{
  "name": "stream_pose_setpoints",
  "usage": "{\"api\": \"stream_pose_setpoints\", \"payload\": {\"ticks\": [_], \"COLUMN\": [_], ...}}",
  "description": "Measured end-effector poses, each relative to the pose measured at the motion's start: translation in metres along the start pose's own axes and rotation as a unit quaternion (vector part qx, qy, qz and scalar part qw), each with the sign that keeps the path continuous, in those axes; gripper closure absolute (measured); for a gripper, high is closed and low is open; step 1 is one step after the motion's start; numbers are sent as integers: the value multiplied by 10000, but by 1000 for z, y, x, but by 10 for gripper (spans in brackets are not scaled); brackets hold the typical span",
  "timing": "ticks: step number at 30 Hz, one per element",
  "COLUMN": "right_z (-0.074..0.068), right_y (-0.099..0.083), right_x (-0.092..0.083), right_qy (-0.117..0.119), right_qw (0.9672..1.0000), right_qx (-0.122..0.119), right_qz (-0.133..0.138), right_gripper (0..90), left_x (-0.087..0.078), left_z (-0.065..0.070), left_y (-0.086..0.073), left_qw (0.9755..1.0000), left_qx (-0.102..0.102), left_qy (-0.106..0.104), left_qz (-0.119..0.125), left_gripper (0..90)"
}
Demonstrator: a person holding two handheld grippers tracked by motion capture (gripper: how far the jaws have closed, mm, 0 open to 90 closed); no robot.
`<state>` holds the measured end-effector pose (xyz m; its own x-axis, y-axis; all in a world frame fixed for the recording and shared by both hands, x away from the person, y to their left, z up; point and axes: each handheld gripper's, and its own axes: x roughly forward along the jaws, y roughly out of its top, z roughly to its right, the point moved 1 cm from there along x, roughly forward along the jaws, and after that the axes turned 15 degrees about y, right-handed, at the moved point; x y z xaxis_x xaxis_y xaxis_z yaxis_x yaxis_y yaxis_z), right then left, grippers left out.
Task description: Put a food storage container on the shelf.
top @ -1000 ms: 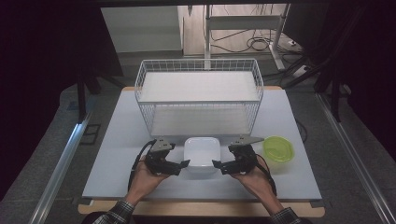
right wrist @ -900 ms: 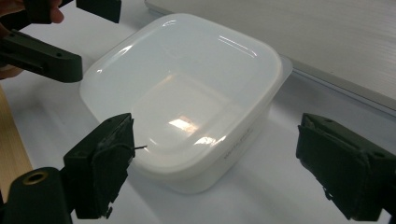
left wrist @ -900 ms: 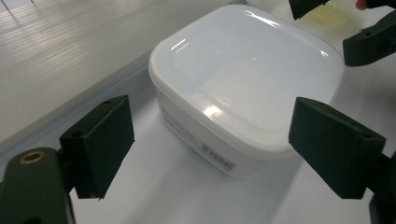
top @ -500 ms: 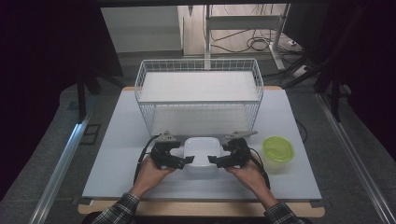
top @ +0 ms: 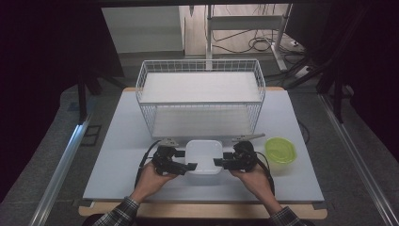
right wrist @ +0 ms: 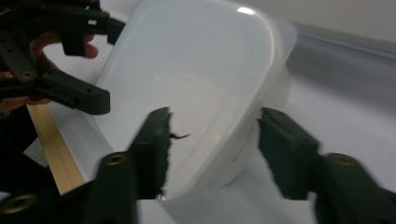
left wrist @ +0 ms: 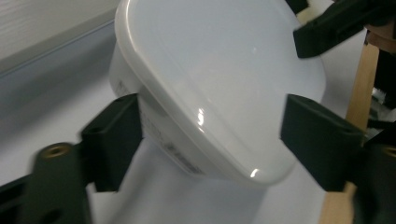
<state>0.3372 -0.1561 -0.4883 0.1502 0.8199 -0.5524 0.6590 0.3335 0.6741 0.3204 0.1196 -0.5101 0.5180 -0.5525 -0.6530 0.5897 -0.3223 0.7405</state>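
The white lidded container [top: 203, 156] sits on the table [top: 117, 155], directly between the two tools, in front of the wire basket [top: 201, 96], which stands beyond both tools, and left of the green-lidded tub [top: 280, 150], which lies just past the outer side of the right tool. Compared with a second ago, both hands have drawn inward, so each tool now straddles one end of the container instead of standing off from it. The left tool [top: 187, 166] has just been closing, with the container's left end between its jaws; in the left gripper view one pad [left wrist: 116, 135] lies against the wall under the lid's rim while the other [left wrist: 322, 140] stands clear of it, so this grip is not yet made. The right tool [top: 220, 163] has also just been closing, more sharply; in the right gripper view its near pad [right wrist: 154, 144] overlaps the lid and the far pad [right wrist: 285, 149] sits just beside the container's side, with whether it touches hard to tell. By my judgement a two-handed pinch is being set and no lift can begin yet.
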Motion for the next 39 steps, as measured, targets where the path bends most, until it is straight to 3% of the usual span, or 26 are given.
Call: {"api": "stream_pose_setpoints", "payload": {"ticks": [1, 2, 4, 7, 12, 13, 20, 23, 30, 39], "right_z": [-3, -4, -6, -9, -9, -8, -13, -13, -21, -29], "right_y": [-2, -3, -4, -6, -6, -8, -7, -8, -1, 13], "right_x": [-5, -6, -8, -9, -12, -12, -7, -7, -19, -29], "right_qy": [-93, -96, -98, -127, -37, -100, -354, -357, -308, -292], "right_qw": [9999, 9999, 9997, 9996, 9990, 9992, 9985, 9983, 9953, 9922], "right_qx": [42, 64, 186, 192, 301, 211, -75, -92, -362, -613], "right_qz": [41, 56, 94, 146, 314, 311, 408, 446, 843, 1042], "right_gripper": [568, 597, 633, 674, 773, 789, 788, 787, 786, 787], "left_x": [-2, -9, -13, -17, -21, -21, -21, -22, -34, -48], "left_z": [0, 1, 0, 0, 0, -1, 0, 1, 7, 8], "left_y": [0, -2, -3, -5, -5, -6, -7, -7, 2, 15], "left_qw": [10000, 9998, 9995, 9987, 9974, 9971, 9961, 9958, 9945, 9933], "left_qx": [25, -74, -254, -454, -559, -586, -613, -614, -582, -485], "left_qy": [35, 177, 152, 180, 369, 403, 552, 568, 607, 663], "left_qz": [25, 110, 99, 124, 249, 287, 327, 359, 624, 810], "left_gripper": [406, 464, 559, 632, 723, 779, 781, 781, 782, 783]}}
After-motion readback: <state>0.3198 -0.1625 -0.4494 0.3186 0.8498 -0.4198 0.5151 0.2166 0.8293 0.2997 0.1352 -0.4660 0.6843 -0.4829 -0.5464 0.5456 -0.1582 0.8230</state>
